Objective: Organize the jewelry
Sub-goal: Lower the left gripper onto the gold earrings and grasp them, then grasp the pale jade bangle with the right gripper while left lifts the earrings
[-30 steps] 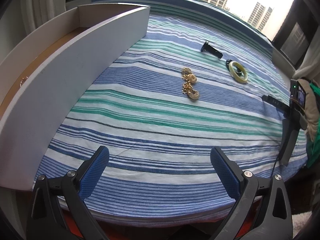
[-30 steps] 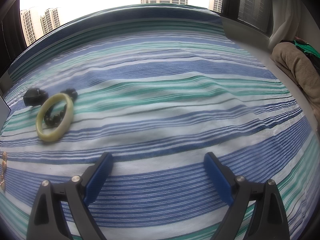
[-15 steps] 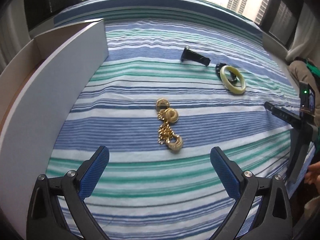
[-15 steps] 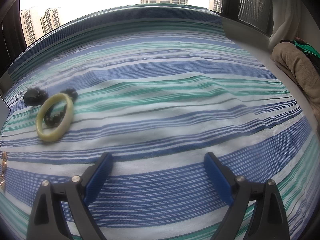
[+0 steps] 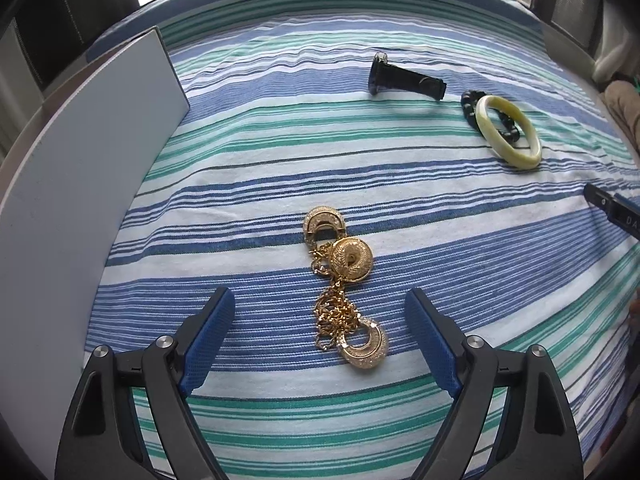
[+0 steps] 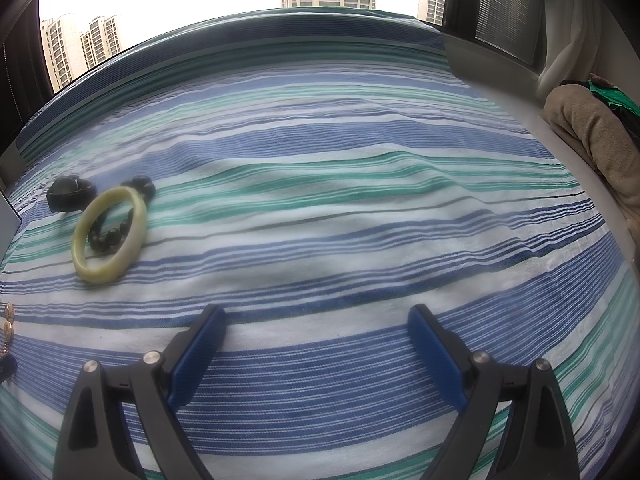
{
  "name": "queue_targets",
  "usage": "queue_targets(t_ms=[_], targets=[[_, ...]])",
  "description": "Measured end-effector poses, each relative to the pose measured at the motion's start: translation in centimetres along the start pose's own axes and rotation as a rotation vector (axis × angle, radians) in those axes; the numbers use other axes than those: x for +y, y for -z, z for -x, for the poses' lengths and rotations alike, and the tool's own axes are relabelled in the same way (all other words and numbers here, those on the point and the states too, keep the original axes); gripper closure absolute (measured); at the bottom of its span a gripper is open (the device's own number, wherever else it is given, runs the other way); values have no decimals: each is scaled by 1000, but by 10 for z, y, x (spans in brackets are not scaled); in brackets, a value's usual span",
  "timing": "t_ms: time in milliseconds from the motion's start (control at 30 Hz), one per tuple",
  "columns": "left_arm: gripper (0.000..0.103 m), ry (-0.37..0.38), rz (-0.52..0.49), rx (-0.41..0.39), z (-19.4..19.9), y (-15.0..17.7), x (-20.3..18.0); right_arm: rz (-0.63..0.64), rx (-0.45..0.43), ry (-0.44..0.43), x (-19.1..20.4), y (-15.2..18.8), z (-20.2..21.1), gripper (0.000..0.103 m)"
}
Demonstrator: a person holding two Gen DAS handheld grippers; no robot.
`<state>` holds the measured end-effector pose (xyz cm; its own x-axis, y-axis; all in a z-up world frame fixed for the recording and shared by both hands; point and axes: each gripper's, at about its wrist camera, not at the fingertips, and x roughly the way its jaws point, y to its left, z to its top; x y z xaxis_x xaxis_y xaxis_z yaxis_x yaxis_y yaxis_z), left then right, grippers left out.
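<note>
A tangle of gold jewelry (image 5: 343, 284), with round pendants and a chain, lies on the striped cloth. My left gripper (image 5: 320, 340) is open, and the near gold pendant lies between its blue fingers. A pale green bangle (image 5: 509, 131) lies over a black bead bracelet (image 5: 472, 100) at the far right, next to a black watch (image 5: 404, 77). In the right wrist view the bangle (image 6: 108, 240), the beads (image 6: 116, 232) and the watch (image 6: 68, 194) sit at the left. My right gripper (image 6: 318, 350) is open and empty over bare cloth.
A white open box with a tall wall (image 5: 76, 184) stands at the left. The right gripper's tip (image 5: 612, 208) shows at the right edge of the left wrist view. A folded beige cloth (image 6: 592, 140) lies at the right. The striped cloth (image 6: 360, 200) covers the surface.
My left gripper has moved forward and to the right, away from the box, so the gold jewelry now lies between its fingers. The right gripper has stayed still.
</note>
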<state>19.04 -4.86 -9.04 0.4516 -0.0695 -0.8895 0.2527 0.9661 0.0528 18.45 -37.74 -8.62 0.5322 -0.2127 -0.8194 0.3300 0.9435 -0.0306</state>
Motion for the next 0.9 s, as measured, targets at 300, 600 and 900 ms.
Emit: queue_targets(t_ms=[300, 600, 900], targets=[[12, -5, -6, -20, -4, -2, 3, 0, 0, -1, 0, 0, 0, 9], [67, 71, -46, -36, 10, 6, -13, -6, 24, -117, 3, -11, 5, 6], [97, 202, 37, -26, 17, 13, 2, 84, 151, -399, 51, -72, -3, 21]])
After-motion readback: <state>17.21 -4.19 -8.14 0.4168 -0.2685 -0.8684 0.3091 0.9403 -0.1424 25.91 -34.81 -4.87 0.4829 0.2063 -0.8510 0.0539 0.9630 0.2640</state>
